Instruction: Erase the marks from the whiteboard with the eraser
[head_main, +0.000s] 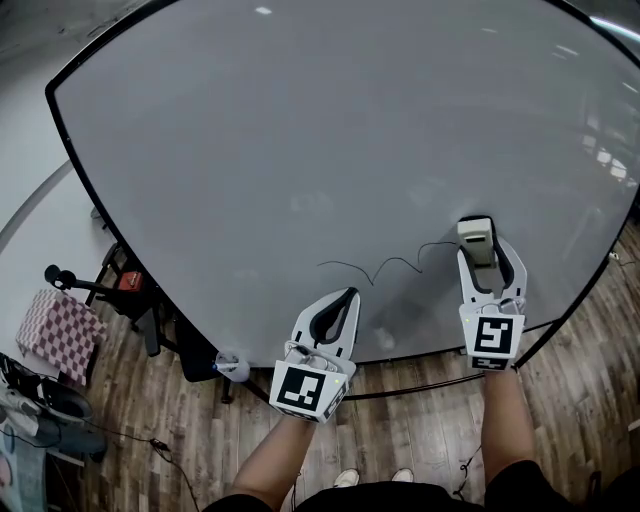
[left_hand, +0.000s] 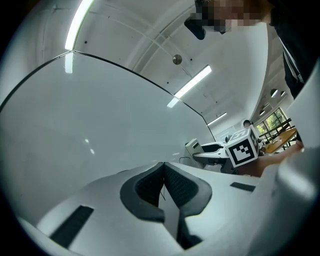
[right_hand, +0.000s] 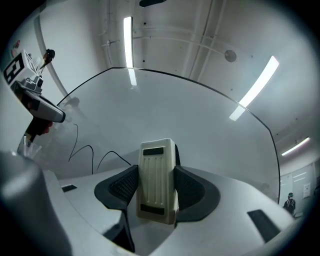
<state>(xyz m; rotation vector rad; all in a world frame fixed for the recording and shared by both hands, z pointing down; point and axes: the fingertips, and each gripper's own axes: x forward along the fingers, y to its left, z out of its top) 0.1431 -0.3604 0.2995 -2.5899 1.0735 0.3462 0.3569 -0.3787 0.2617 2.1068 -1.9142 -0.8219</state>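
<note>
The right gripper's (head_main: 482, 268) fingers (right_hand: 122, 187) pinch the eraser (right_hand: 157, 180) near the whiteboard (head_main: 300, 150), beside one end of the thin wavy black marks (head_main: 375, 268). The left gripper's (head_main: 338, 308) fingers are pressed together on nothing. A hard sweep could twist the eraser out of the grip (it stands well proud of the fingers). It is ribbed cream plastic, the pads are dark and textured, and the board is glossy.

- The left gripper (head_main: 343, 300) reaches forward and leans a little to the right. Its jaws are pressed together with nothing between them.
- The right gripper (head_main: 488, 252) points straight ahead and sits further forward than the left. Its jaws are clamped on the two sides of a cream eraser (right_hand: 157, 181), which stands upright between them.
- Both arms come up from the bottom edge of the head view. The left forearm (head_main: 272, 458) is angled inward and the right forearm (head_main: 506, 420) is nearly straight.
</note>
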